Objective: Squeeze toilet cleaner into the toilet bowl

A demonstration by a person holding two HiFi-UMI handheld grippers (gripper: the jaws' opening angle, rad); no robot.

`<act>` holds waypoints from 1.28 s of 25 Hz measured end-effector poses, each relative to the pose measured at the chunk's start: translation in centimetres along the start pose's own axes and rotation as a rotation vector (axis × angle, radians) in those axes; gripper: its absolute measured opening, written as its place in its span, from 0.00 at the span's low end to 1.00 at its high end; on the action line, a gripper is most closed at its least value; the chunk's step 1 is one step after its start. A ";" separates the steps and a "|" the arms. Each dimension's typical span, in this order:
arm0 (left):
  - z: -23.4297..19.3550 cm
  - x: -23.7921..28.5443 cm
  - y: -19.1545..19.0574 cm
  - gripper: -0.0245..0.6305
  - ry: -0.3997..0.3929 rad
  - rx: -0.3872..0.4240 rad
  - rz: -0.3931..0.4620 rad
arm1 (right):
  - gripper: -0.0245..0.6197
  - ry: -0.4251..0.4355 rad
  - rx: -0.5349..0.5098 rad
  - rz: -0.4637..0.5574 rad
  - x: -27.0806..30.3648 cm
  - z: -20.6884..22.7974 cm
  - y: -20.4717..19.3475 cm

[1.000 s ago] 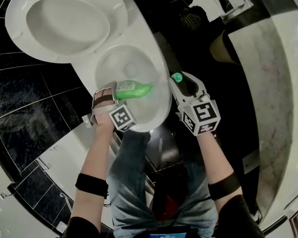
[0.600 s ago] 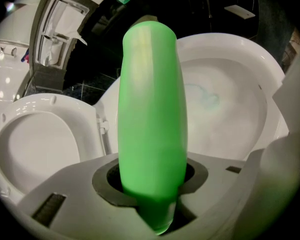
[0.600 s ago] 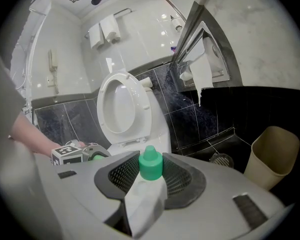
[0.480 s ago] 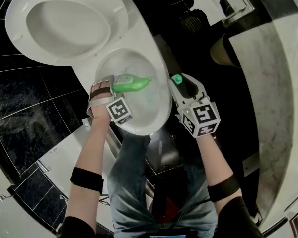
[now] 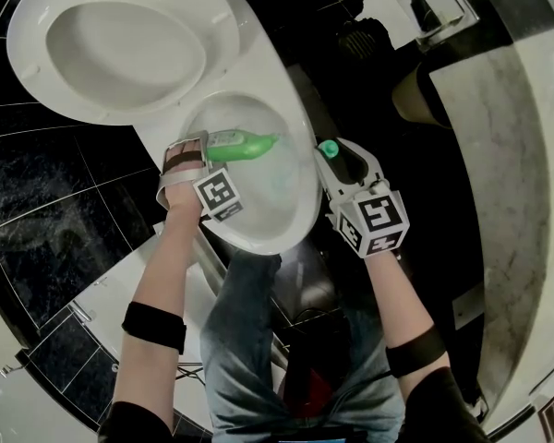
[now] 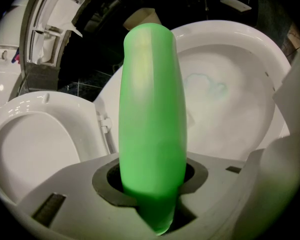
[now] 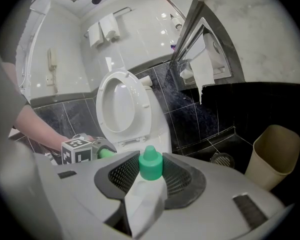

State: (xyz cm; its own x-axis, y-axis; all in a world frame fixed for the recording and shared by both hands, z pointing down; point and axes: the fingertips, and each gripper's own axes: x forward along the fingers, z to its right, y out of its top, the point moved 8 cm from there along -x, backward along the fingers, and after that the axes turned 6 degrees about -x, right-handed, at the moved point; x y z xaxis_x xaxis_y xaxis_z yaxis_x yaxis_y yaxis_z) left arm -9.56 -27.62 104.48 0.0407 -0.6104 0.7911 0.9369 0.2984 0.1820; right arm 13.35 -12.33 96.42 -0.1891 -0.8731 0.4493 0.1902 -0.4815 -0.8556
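Left gripper (image 5: 201, 153): I am clamping its half-closed jaws on the green cleaner bottle (image 5: 246, 146), holding it over the toilet bowl (image 5: 302, 206), near the hinge-side rim. Right gripper (image 5: 334, 160): I am gripping the green cap (image 5: 329, 148) just outside the bowl's right rim.

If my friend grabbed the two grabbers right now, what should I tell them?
Left gripper: shut on the green bottle, which it holds over the toilet bowl.
Right gripper: shut on the bottle's green cap, held off to the side of the bowl.
The seat is up.
Done: the cap is off, and a faint greenish streak of cleaner shows on the bowl's inner wall.
Left: probably squeeze more around the inside, then put the cap back on.
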 end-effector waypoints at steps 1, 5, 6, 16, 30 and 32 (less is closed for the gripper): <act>-0.2 0.1 0.0 0.33 0.001 0.000 -0.004 | 0.27 0.005 0.002 0.001 0.2 -0.1 0.0; -1.1 0.6 -0.1 0.33 -0.003 -0.012 -0.024 | 0.27 0.011 -0.004 0.010 0.8 -0.2 -0.3; -1.3 0.8 -0.2 0.33 -0.005 -0.016 -0.030 | 0.27 0.013 -0.004 0.010 0.9 -0.3 -0.4; -2.8 2.4 -2.3 0.33 -0.021 -0.090 -0.113 | 0.27 0.026 -0.008 -0.009 1.6 -0.8 -0.1; -3.5 4.0 -7.8 0.32 -0.040 -0.182 -0.214 | 0.27 0.054 -0.016 -0.013 2.8 -2.1 0.0; -3.4 4.1 -8.8 0.33 -0.041 -0.197 -0.230 | 0.27 0.061 -0.020 -0.003 3.1 -2.3 -0.2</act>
State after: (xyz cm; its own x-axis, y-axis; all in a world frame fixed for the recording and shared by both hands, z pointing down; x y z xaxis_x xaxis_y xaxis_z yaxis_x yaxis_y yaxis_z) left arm -16.41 -35.25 104.10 -0.1910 -0.6138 0.7660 0.9693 0.0052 0.2458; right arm 10.54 -14.82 97.38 -0.2485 -0.8648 0.4362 0.1703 -0.4824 -0.8593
